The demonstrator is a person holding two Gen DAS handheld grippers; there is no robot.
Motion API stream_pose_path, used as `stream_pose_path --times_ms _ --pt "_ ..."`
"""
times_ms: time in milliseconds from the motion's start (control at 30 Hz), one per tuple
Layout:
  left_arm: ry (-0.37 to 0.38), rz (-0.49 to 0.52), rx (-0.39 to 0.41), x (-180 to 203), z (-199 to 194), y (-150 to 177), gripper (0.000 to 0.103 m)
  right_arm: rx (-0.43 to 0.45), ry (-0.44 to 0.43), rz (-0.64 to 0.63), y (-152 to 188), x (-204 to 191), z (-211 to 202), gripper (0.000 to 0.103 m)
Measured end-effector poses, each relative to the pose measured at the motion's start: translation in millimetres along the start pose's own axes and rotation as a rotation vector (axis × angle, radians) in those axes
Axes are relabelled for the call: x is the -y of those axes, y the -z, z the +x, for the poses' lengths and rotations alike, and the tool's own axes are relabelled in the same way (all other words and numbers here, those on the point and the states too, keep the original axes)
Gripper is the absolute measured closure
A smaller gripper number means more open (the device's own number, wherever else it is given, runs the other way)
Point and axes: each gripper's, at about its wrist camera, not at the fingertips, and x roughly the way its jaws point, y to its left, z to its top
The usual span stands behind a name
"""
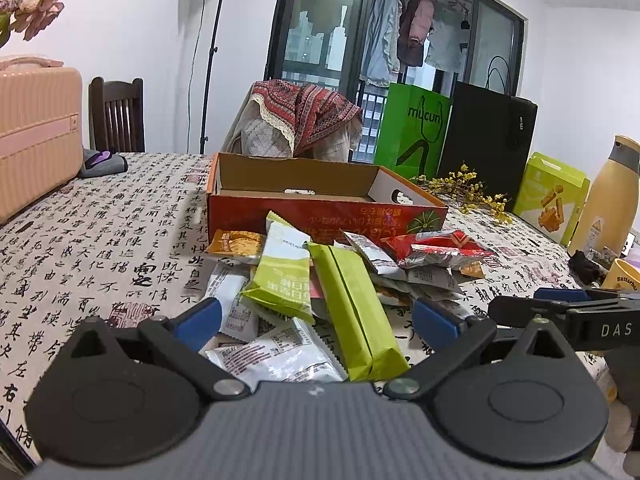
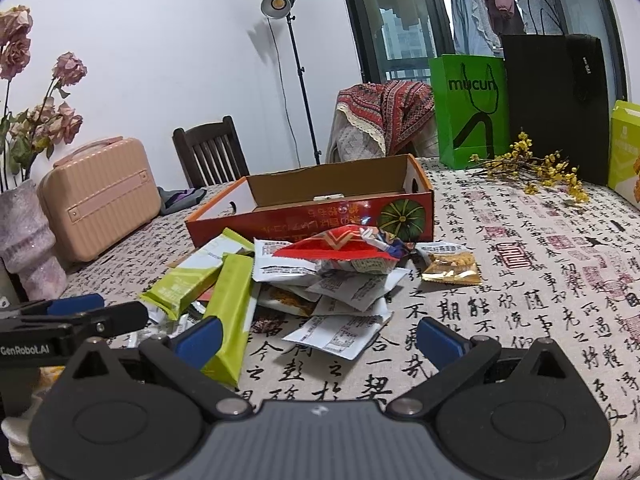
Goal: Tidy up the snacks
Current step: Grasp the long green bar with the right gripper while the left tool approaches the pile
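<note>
I have both tools low over the near edge of the tabletop (image 2: 520, 264), facing a loose heap of snack packets (image 1: 320, 280) that lies just in front of the open red box (image 1: 320, 204). My left tool (image 1: 316, 320) is spread wide with nothing in it, its blue pads either side of the near end of the heap, where a long green bar (image 1: 352, 304) points straight at me. My right tool (image 2: 318, 338) is just as wide and just as empty, sitting to the right of that bar over a white packet (image 2: 336, 334) at the heap's near edge.

The box looks almost empty (one small pale thing lies on its floor), so I judge the sorting has barely started.

What worries me is the overlap. The packets lie across one another, so closing on the green bar may drag its neighbours or pinch two wrappers at once. The foil is slick and flat, and a shallow bite could slip. My two tools are also close together, and reaching in at the same time risks a knock. A red packet (image 2: 340, 248) leans against the box's front wall and could snag a lift.
</note>
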Motion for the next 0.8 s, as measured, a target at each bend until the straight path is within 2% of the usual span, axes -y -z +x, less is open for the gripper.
stream_pose_path --times_ms 367,600,667,700,800 --pt "-0.060 -0.042 -0.005 -29 -1 2 0.000 -0.043 -0.055 -0.054 0 -24 28 0.000" --pt "-0.099 -0.064 -0.024 -46 2 4 0.000 -0.061 -0.077 -0.089 -3 -43 53 0.005" --pt "-0.108 -0.070 -0.026 -52 2 4 0.000 -0.066 -0.083 -0.095 -6 -49 60 0.012" --pt "-0.113 -0.072 -0.026 -54 3 4 0.000 -0.070 -0.086 -0.100 -7 -52 65 0.018" --pt "-0.123 -0.082 -0.027 -62 3 5 0.000 -0.085 -0.096 -0.102 -8 -60 78 0.027"
